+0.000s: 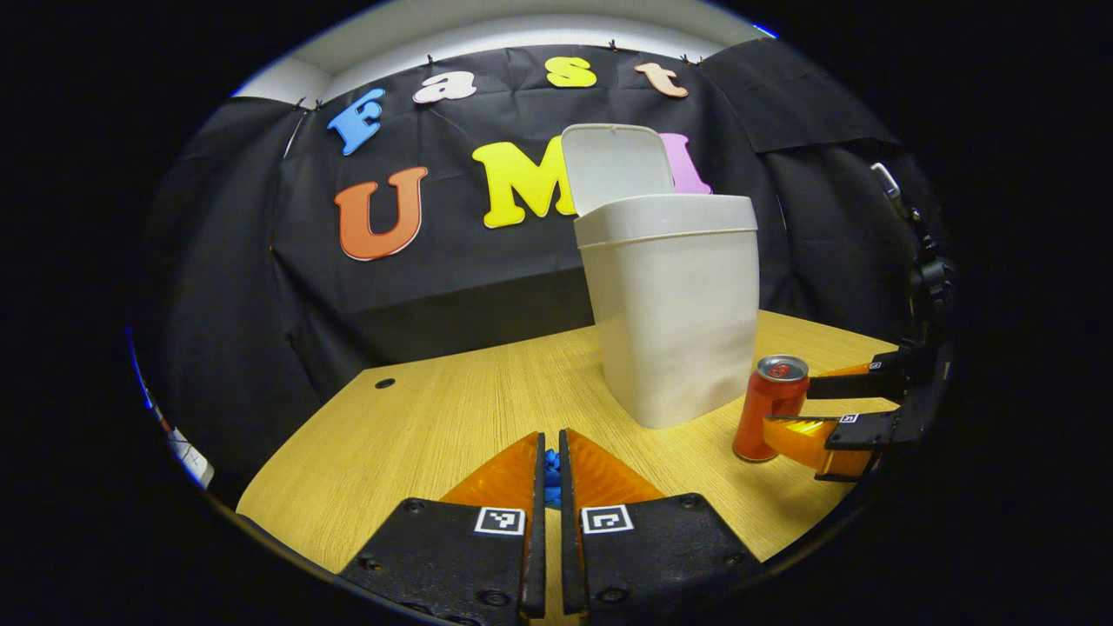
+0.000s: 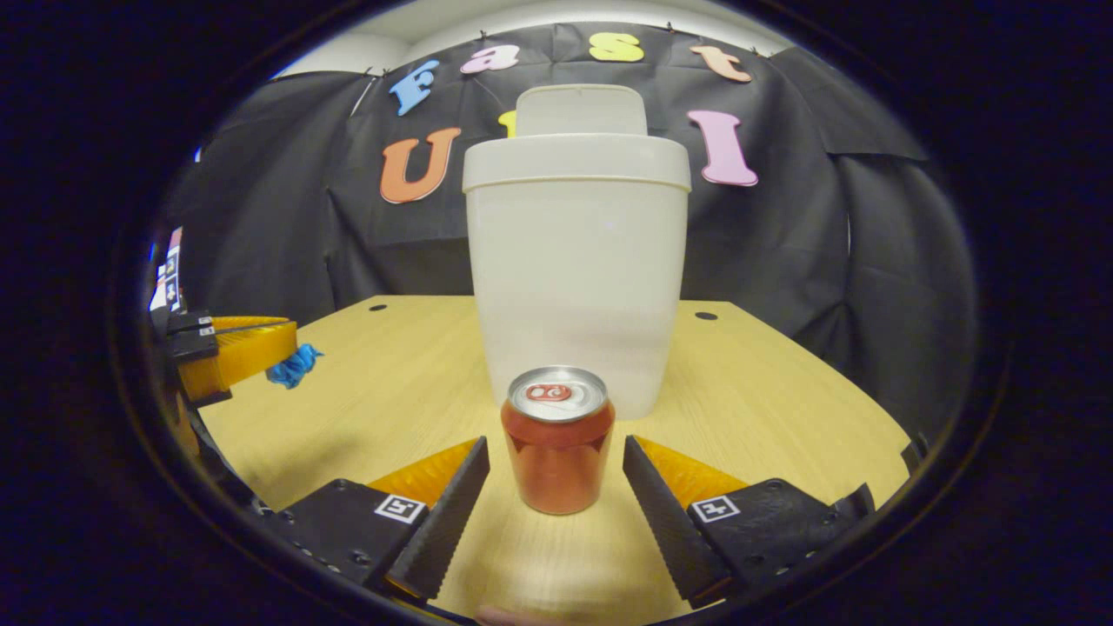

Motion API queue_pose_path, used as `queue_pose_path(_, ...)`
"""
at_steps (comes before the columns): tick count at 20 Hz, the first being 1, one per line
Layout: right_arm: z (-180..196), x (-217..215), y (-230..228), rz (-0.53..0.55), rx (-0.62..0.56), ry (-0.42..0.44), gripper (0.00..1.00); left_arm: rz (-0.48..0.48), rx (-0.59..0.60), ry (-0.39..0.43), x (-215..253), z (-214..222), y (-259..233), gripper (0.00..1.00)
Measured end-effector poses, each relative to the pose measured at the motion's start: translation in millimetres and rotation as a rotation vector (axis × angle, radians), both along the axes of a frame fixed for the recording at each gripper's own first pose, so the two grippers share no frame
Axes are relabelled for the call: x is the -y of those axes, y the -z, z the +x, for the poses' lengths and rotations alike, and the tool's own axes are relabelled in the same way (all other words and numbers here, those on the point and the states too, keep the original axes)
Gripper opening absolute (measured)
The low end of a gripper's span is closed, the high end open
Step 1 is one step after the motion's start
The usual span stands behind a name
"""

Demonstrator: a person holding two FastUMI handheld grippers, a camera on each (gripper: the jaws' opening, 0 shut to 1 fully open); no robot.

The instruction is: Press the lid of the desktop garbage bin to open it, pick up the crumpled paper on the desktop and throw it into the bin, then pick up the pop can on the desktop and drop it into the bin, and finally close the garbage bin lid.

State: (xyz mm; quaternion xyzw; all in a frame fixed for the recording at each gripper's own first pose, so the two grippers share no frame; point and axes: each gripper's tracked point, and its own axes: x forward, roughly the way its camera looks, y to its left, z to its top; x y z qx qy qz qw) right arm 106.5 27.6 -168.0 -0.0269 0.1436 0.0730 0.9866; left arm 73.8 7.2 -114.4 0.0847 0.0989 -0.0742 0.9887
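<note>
Standing open-lidded on the desk [image 2: 783,382], the bin [image 2: 574,287] is rising straight beyond the right jaws. The can [image 2: 558,443] is sitting upright between those jaws, which are gaping wide on the right gripper [image 2: 556,487], touching nothing. The left gripper [image 1: 551,474] is pinching blue crumpled paper [image 1: 551,480], jaws nearly closed on it.

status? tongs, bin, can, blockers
Left tongs shut on blue crumpled paper, just above the wooden desk. Right tongs open, straddling upright red pop can. White plastic bin lid up. No blockers seen.
</note>
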Motion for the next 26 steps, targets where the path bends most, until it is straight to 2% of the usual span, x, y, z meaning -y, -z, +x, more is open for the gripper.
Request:
queue_pose_path(3,11.4,1.0,9.6,-0.013,-0.022,0.028,0.94,-0.033,0.025,-0.004,3.5,-0.3,-9.0,0.10)
queue_pose_path(4,11.3,0.4,6.8,0.000,-0.011,0.026,0.80,-0.045,0.031,-0.014,2.3,-1.3,-11.4,0.10)
queue_pose_path(11,-11.8,7.2,-48.5,0.059,0.099,-0.047,0.76,-0.116,0.046,-0.095,1.1,-5.5,-40.3,0.10)
queue_pose_path(13,-20.0,15.3,-68.0,0.071,0.132,-0.070,0.76,-0.150,0.057,-0.105,7.1,-12.2,-57.6,0.10)
queue_pose_path(16,-33.4,30.6,-94.8,0.100,0.165,-0.095,0.71,-0.158,0.113,-0.132,15.0,-14.4,-96.8,0.10)
queue_pose_path(19,-43.3,53.7,-111.8,0.074,0.217,-0.082,0.71,-0.191,0.153,-0.098,44.3,-7.1,-136.7,0.09)
queue_pose_path(20,-49.9,57.9,-115.7,0.082,0.220,-0.092,0.67,-0.195,0.166,-0.086,54.9,-1.5,-149.4,0.09)
queue_pose_path(21,-52.6,61.2,-115.5,0.085,0.219,-0.097,0.67,-0.201,0.171,-0.069,67.3,5.2,-160.4,0.10)
queue_pose_path(23,-58.6,75.8,-118.3,0.076,0.226,-0.087,0.66,-0.220,0.139,-0.027,93.1,20.7,-169.0,0.09)
queue_pose_path(26,-66.6,94.9,-124.8,0.071,0.251,-0.063,0.66,-0.207,0.144,-0.021,114.6,47.5,-190.1,0.10)
